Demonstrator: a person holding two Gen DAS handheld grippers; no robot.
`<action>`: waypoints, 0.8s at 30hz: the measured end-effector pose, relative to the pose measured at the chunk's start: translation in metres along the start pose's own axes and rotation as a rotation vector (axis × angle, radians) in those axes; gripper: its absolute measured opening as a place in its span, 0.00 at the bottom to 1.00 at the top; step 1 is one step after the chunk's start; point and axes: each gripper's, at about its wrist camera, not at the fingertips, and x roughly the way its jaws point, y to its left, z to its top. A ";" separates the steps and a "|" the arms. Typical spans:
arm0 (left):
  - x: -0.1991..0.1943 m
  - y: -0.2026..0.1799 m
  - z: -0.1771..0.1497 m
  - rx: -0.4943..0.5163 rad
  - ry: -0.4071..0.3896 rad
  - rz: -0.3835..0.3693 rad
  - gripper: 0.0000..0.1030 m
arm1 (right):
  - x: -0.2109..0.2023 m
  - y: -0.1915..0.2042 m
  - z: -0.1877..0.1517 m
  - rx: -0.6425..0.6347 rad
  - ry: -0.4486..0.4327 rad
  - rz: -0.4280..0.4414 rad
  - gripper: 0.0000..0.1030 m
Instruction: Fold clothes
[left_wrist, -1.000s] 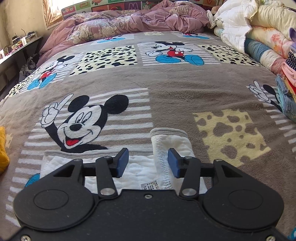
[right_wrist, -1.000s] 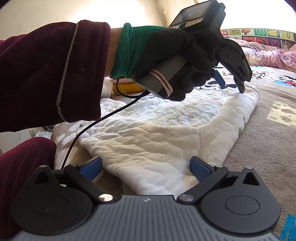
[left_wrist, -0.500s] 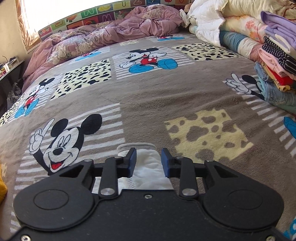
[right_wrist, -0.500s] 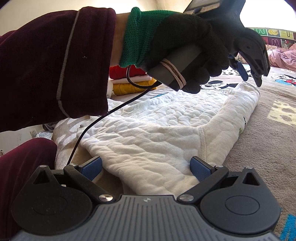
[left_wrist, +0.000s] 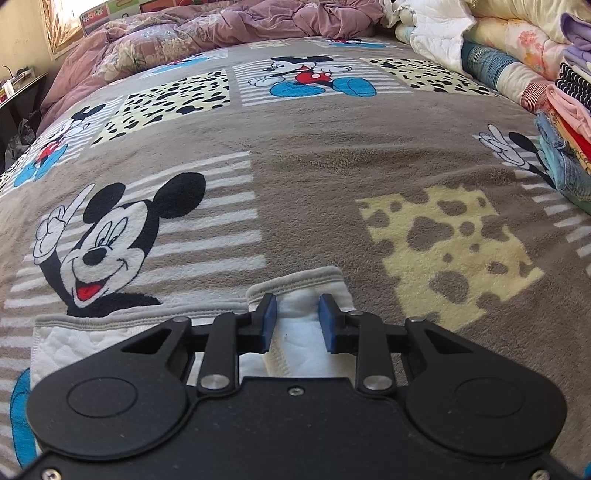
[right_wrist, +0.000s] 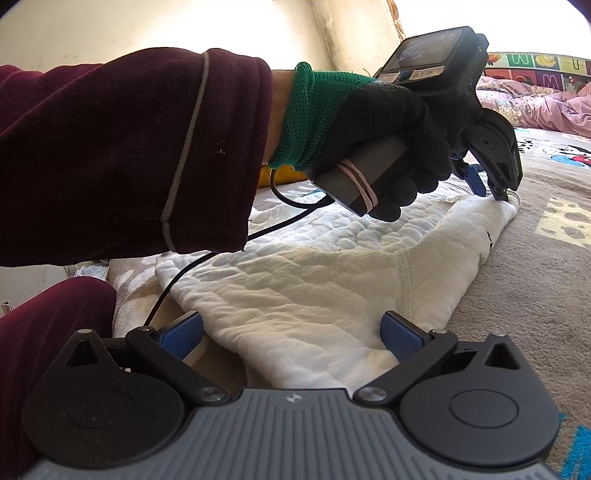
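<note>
A white quilted garment (right_wrist: 317, 280) lies flat on the Mickey Mouse blanket (left_wrist: 332, 177). Its folded sleeve with a grey cuff (left_wrist: 299, 278) points away from me in the left wrist view. My left gripper (left_wrist: 297, 321) is low over the sleeve end, jaws partly open, with the fabric between the blue pads (left_wrist: 267, 321). It also shows in the right wrist view (right_wrist: 491, 184), its tips touching the sleeve end. My right gripper (right_wrist: 291, 334) is wide open at the garment's near edge, fabric between its pads (right_wrist: 400, 336).
A stack of folded clothes (left_wrist: 569, 122) and rolled bedding (left_wrist: 498, 55) line the right side of the bed. A crumpled mauve duvet (left_wrist: 240, 26) lies at the far end. A yellow item (right_wrist: 280, 175) sits behind the left arm.
The left gripper dropped onto the sleeve end; its jaws narrowed from one second ago and opened slightly since half a second ago. The right gripper has not moved.
</note>
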 end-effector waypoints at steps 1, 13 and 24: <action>0.001 0.004 0.000 -0.019 0.004 -0.015 0.25 | -0.001 0.000 0.000 0.000 0.000 0.000 0.99; 0.012 0.023 -0.003 -0.132 0.009 -0.101 0.26 | -0.002 0.000 0.001 0.004 0.001 0.001 0.99; 0.010 0.022 -0.006 -0.169 -0.007 -0.091 0.26 | -0.001 0.001 0.002 0.010 0.001 0.003 0.99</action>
